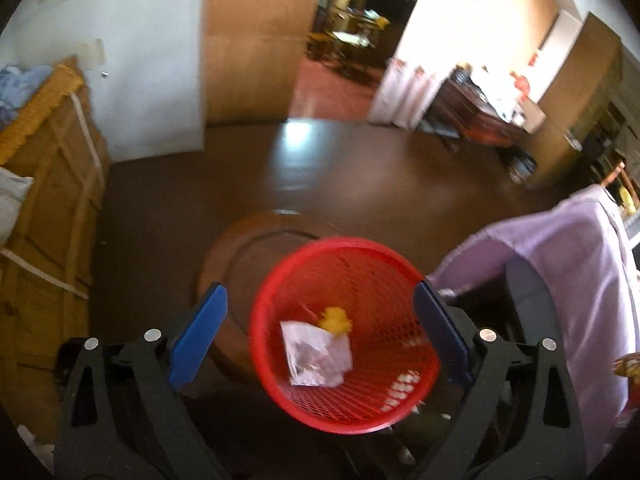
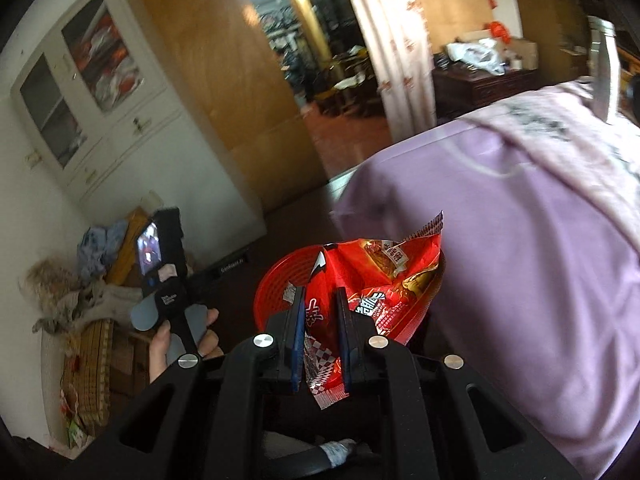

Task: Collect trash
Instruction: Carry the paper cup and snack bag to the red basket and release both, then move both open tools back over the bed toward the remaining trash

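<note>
Right gripper (image 2: 318, 308) clenched on my red snack wrapper (image 2: 384, 280), lower centre; left gripper (image 1: 320, 320) spread wide, empty, above red mesh bin (image 1: 344, 400).

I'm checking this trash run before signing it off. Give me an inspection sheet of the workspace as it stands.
Surface: dark brown floor, glossy, with a light patch.
Job's things: red mesh basket on the floor, holding a crumpled white wrapper and a yellow scrap; red snack wrapper above the basket.
Clutter: cloth piled on a wooden crate at left.
Grippers: left gripper open, empty, over the basket; right gripper shut on the snack wrapper.
Cables: nothing seen.
Surroundings: lilac bedcover beside the basket, white cabinet, open doorway.
</note>
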Demonstrator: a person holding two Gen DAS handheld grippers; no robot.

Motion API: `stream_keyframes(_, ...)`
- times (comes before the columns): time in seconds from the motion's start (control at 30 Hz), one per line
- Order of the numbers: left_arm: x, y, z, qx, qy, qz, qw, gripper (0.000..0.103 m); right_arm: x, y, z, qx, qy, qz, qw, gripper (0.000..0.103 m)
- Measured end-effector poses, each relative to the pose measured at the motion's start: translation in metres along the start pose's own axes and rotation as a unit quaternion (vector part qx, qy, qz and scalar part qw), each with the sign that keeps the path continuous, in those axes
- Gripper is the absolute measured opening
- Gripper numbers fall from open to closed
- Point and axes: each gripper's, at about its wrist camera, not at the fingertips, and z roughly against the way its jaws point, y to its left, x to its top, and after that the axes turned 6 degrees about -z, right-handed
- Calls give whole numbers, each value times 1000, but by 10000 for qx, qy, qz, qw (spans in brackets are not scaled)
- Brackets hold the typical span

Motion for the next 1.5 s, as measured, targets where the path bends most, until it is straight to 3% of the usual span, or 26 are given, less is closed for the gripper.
stream_keyframes(0.17,3,15,11,145,-174,312,9993,92,15,26,-54,181,397,208,9988,16)
stream_keyframes(0.27,2,24,10,115,-151,546,9983,92,24,41,-90,221,574,369,9974,22)
stream_keyframes(0.33,2,28,6,87,-82,620,9980,92,26,47,-116,190,710,474,9962,45)
stream_keyframes(0.4,1,29,0,59,8,621,9981,92,24,48,-136,67,796,421,9959,46)
stream_keyframes(0.53,1,28,-4,-55,85,596,9982,92,19,48,-145,230,916,222,9953,46)
stream_keyframes(0.77,0,18,2,10,-19,397,9992,92,15,45,-105,198,458,141,9987,49)
stream_keyframes(1.1,-5,-18,11,-230,-78,-215,9995,92,12,28,-43,-77,-222,22,9997,58)
stream_keyframes(1.5,-24,-75,31,-687,-191,-1102,9913,92,-5,-25,54,-565,-1121,-370,9914,69)
